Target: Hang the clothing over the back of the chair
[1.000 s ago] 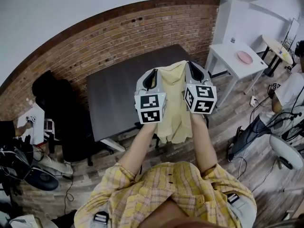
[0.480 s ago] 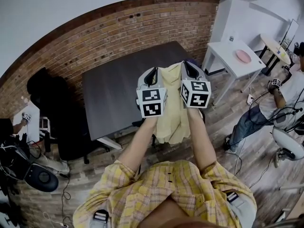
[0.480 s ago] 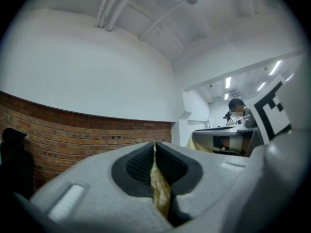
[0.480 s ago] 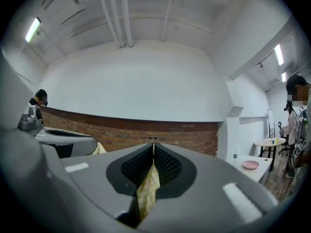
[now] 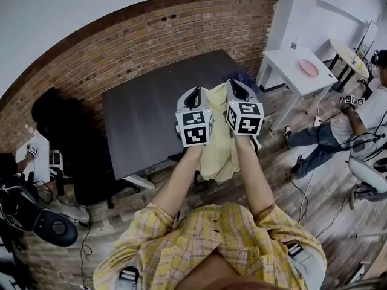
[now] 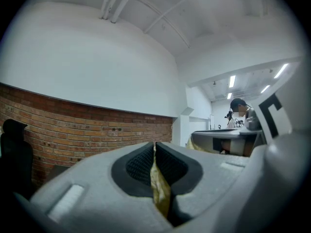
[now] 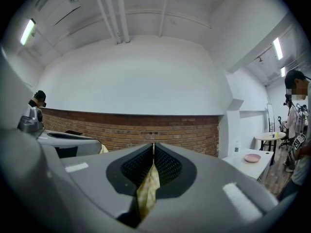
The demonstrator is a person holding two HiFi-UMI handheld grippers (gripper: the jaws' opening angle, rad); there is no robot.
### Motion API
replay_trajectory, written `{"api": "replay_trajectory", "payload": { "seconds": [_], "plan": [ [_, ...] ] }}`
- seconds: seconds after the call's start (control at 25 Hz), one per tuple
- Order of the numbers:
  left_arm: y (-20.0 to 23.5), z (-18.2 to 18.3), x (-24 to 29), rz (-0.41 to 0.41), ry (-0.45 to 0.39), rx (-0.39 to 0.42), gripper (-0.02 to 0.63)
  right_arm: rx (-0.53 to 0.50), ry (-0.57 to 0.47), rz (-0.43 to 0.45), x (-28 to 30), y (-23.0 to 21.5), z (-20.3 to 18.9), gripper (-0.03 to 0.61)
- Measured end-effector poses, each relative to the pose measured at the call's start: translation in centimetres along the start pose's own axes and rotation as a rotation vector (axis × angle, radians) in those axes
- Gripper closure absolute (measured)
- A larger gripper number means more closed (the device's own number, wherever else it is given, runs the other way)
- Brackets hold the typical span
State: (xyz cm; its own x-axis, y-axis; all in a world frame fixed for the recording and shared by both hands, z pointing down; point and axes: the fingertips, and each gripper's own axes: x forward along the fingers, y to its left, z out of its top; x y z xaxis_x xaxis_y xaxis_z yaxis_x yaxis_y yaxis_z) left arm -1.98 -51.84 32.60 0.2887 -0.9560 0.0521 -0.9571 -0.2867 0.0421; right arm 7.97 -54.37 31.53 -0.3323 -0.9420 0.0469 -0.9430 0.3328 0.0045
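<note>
A pale yellow garment (image 5: 219,139) hangs in front of me, held up by both grippers side by side. My left gripper (image 5: 193,93) is shut on its top edge, and the yellow cloth (image 6: 159,186) shows pinched between the dark pads. My right gripper (image 5: 234,84) is likewise shut on the cloth (image 7: 147,188). Both grippers point level toward the brick wall. The garment drapes down below them and hides most of the chair; only a dark bit (image 5: 243,79) shows behind it.
A dark table (image 5: 151,113) stands ahead by the brick wall (image 5: 121,47). A white table (image 5: 293,71) with a pink plate (image 5: 309,68) is at the right. A person (image 5: 347,122) sits at far right. A black office chair (image 5: 66,141) is at the left.
Both grippers have sunk a little and moved forward together with the garment still held between them.
</note>
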Motion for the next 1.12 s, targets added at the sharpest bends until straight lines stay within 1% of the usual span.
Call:
{"api": "replay_trajectory", "payload": {
  "seconds": [0.2,0.44,0.68,0.88,1.12],
  "plan": [
    [-0.1,-1.3,0.9,-0.004,0.025,-0.004,0.601,0.013,0.037,0.004,0.9,-0.2,-1.8,0.563],
    [-0.2,-2.3,1.7,-0.013,0.05,-0.006,0.601,0.02,0.062,-0.004,1.4,-0.3,-2.9,0.563],
    [-0.2,-3.6,2.4,-0.014,0.07,-0.015,0.601,0.005,0.084,0.007,2.0,0.0,-3.9,0.561],
    [-0.2,-4.7,2.9,-0.021,0.094,-0.026,0.601,0.014,0.116,0.007,2.5,-0.2,-5.2,0.561],
    [-0.1,-4.7,3.1,-0.027,0.1,-0.053,0.598,0.022,0.129,0.008,2.6,-0.3,-5.2,0.56]
  ]
}}
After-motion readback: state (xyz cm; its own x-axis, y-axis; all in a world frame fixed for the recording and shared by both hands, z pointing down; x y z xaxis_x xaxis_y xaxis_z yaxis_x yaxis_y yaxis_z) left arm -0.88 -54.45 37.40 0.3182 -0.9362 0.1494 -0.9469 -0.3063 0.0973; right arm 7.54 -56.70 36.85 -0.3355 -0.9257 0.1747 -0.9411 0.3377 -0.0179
